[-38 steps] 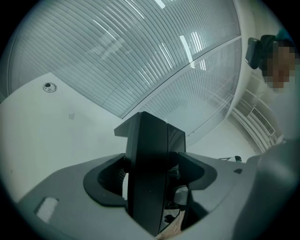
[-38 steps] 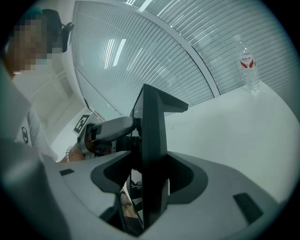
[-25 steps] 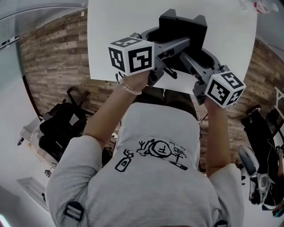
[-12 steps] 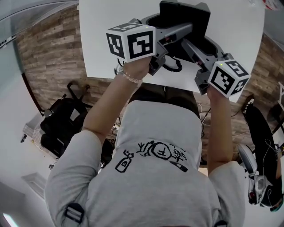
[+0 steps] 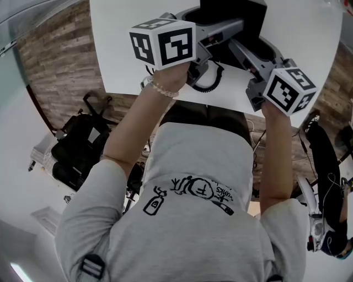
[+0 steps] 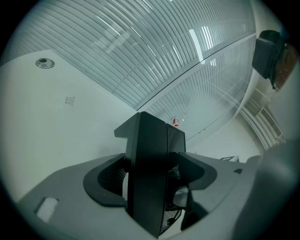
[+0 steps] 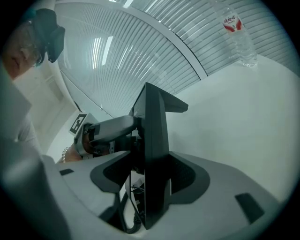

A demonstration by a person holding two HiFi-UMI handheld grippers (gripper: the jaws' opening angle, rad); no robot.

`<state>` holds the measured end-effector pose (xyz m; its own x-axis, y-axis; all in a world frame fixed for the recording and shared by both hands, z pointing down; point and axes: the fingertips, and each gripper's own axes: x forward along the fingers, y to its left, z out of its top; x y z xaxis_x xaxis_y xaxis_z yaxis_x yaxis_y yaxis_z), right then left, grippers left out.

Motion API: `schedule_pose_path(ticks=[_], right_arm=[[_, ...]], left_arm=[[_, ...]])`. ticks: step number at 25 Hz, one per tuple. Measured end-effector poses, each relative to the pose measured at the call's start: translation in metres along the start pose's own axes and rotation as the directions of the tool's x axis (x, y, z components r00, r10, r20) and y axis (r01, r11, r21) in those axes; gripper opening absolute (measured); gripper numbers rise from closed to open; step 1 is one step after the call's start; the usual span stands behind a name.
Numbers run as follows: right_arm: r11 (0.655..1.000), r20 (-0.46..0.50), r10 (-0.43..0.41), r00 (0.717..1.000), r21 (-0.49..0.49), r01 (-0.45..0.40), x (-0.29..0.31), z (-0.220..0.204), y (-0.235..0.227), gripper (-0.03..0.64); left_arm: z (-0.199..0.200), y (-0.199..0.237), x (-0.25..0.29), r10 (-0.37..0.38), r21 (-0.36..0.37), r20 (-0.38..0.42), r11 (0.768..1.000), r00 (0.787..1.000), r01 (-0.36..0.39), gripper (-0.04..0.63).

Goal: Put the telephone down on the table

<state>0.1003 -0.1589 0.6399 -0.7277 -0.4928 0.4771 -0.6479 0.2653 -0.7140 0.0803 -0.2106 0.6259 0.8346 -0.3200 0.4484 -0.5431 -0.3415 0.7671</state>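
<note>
White table [image 5: 309, 38] carries 1 clear water bottle [image 7: 240, 40], standing upright.

The telephone [image 5: 234, 14] is matt black all over, and its coiled cord [image 5: 212, 82] is black too. The table [image 5: 127, 60] is plain white. The left tongs [image 6: 150, 183] and the right tongs [image 7: 150, 187] are mid-grey with darker grey pads, and each carries white faces printed with black square markers. The floor [image 5: 60, 60] is brown wood plank, streaked light and dark. The person's T-shirt [image 5: 193, 231] is pale grey with a black line drawing (thin strokes, like ink), and the bracelet [image 5: 162, 89] is pearly white. The bottle [image 7: 239, 37] is clear with a red label.
</note>
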Motion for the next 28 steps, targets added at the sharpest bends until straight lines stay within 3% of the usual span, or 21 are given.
schedule_pose_path(ticks=[18, 28], right_arm=[[0.999, -0.013, 0.017, 1.0, 0.035, -0.016, 0.023, -0.004, -0.028, 0.216], [0.997, -0.007, 0.029, 1.0, 0.068, -0.028, 0.018, -0.008, -0.035, 0.225]], left_arm=[[-0.001, 0.032, 0.02, 0.053, -0.019, 0.01, 0.998, 0.999, -0.052, 0.348], [-0.007, 0.027, 0.027, 0.087, 0.05, 0.034, 0.995, 0.996, -0.089, 0.347]])
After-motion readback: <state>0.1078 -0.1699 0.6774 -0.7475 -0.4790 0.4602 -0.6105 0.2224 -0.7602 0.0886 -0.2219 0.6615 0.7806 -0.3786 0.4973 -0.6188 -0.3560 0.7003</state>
